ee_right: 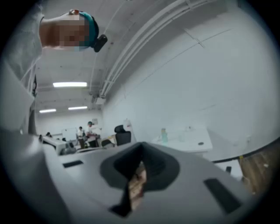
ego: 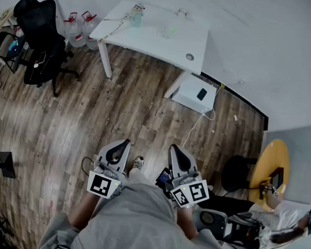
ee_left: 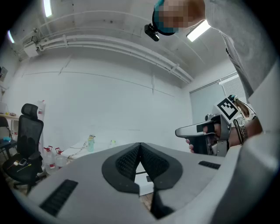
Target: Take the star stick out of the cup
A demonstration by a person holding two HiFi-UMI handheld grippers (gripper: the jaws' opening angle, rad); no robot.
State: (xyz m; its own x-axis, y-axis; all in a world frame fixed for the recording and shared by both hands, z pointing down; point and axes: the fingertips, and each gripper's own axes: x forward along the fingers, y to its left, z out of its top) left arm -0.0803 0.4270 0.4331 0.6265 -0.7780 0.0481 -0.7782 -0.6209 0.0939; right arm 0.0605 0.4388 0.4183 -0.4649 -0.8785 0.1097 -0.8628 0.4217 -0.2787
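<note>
While the left claw (ee_left: pixel 140 145) and right claw (ee_right: pixel 141 145) sit closed on nothing, the clear cup (ego: pixel 168 31) on the white bench (ego: pixel 148 42) shows only a faint green speck.

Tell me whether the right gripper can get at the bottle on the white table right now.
Probably not: the right gripper sits close to the person's body, and a wide stretch of wooden floor separates it from the white table holding the bottle. Nothing blocks the way.

The person wears a loose grey top (ego: pixel 135 219), lower centre. The left tool (ego: pixel 125 142) and right tool (ego: pixel 173 148) have pale grey shells, black ribbed pads (ee_left: pixel 127 162) and black-and-white marker cubes (ego: pixel 103 185).
</note>
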